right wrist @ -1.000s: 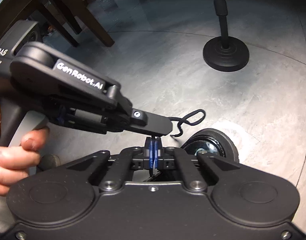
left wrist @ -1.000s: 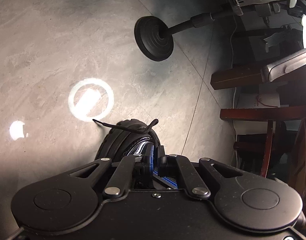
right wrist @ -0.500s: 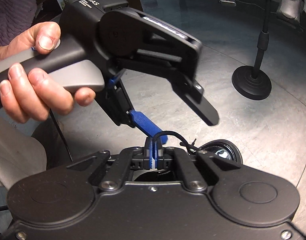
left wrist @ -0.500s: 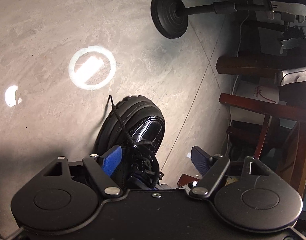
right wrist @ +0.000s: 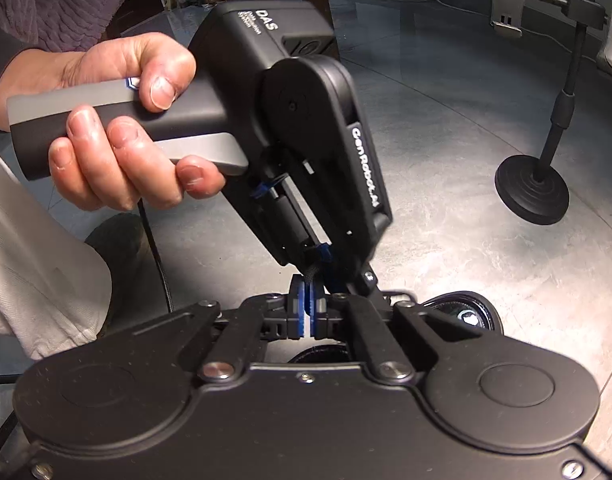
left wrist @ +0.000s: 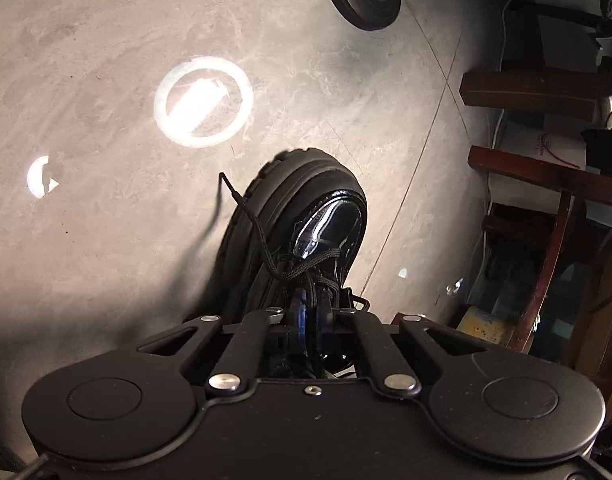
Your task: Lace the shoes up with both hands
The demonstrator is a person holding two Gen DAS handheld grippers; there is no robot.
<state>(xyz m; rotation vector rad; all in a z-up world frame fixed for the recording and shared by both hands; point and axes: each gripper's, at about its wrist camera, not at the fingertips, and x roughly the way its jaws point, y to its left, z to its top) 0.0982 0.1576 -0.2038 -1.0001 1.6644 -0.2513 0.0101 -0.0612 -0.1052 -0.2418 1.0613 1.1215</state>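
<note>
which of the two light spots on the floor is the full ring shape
The larger reflection, nearer the shoe toe: a closed ring around a bright bar. The other spot, far left, is only a small partial crescent.

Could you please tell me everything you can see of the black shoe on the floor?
The shoe stands upright on the grey floor, toe pointing away from the left camera. It has a glossy black upper and a thick, ridged matte sole. Black laces cross its front; one loose end trails out to the left. The left gripper, shut, pinches lace above it.
</note>
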